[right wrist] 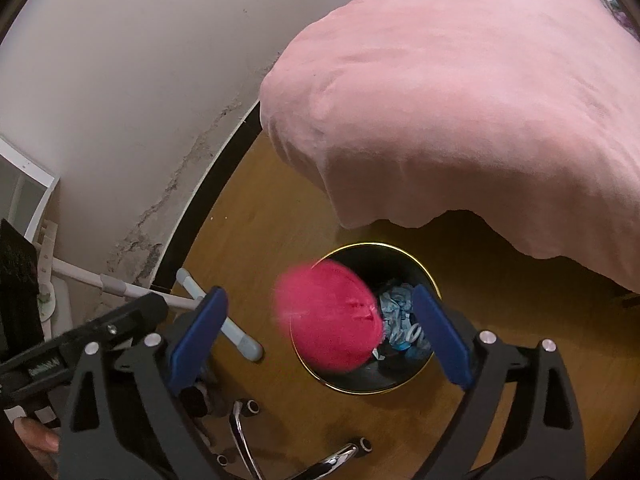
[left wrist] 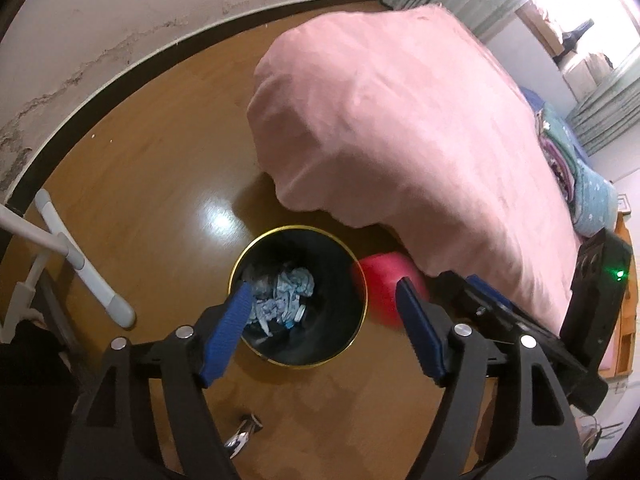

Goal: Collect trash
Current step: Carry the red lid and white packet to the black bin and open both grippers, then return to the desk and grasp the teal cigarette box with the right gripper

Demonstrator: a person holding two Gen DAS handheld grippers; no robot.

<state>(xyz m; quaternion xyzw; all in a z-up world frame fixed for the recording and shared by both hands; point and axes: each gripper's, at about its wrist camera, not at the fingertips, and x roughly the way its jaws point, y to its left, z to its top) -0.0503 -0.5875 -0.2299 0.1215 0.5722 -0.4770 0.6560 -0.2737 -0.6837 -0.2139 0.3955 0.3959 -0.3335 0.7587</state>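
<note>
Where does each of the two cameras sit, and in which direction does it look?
Left wrist: on the left gripper, looking steeply down at the black bin; its own open blue fingers and the right gripper show.
Right wrist: on the right gripper, looking down at the bin and a blurred red object between its open fingers; a hand shows lower left.
Shared: bin, crumpled paper, red object, pink blanket, wooden floor.
</note>
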